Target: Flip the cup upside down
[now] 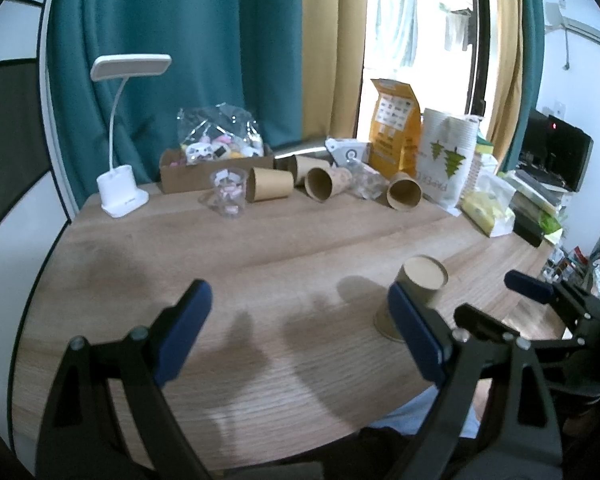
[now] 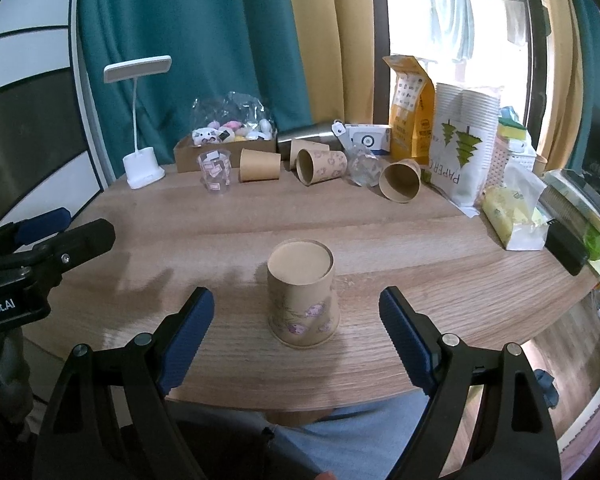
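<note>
A brown paper cup (image 2: 302, 296) with pink flower prints stands upside down on the wooden table (image 2: 380, 240), base up. My right gripper (image 2: 296, 336) is open, its jaws wide apart on either side of the cup and a little nearer than it, not touching it. My left gripper (image 1: 300, 328) is open and empty over the bare table to the left of the cup. In the left wrist view the cup (image 1: 418, 280) is partly hidden behind the left gripper's right finger, and the right gripper (image 1: 496, 300) shows at the right edge.
Several brown paper cups (image 2: 260, 165) lie on their sides along the back of the table, with a clear plastic cup (image 2: 215, 172), a white desk lamp (image 2: 140, 120), a cardboard box of toys (image 2: 224, 148), a paper-cup bag (image 2: 460, 152) and tissue packs (image 2: 512, 216) at right.
</note>
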Demonstrator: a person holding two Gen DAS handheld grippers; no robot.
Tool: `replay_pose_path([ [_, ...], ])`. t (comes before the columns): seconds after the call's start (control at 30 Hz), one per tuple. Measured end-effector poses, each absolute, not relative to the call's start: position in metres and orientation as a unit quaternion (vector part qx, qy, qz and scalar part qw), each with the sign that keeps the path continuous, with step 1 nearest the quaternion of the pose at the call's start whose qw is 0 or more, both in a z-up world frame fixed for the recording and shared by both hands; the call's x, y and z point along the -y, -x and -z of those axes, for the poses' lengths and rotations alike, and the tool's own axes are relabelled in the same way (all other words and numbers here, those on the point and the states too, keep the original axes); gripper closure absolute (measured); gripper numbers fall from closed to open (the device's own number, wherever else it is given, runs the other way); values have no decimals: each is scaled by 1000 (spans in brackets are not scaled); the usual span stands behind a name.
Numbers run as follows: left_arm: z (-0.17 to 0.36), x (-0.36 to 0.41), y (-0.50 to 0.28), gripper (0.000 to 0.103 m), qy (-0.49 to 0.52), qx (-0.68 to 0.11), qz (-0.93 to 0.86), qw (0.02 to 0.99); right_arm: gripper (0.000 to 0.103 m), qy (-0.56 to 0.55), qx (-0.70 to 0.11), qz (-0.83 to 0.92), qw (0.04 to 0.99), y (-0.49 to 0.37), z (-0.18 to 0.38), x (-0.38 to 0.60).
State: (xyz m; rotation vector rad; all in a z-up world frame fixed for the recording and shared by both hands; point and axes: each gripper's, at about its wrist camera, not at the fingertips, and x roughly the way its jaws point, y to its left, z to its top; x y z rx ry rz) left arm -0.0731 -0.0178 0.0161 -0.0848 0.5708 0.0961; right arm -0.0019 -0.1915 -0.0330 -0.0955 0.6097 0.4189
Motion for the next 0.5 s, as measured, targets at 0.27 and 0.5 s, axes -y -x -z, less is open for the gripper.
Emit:
replay_pose_path([
  [0.27,-11,21,69,12,44,-289,-46,955,16,53,-301,-199,931,-1,38,195],
  [0.5,5,24,58,12,41,-305,-42,951,16,82,-317,-216,920,-4,53,196],
])
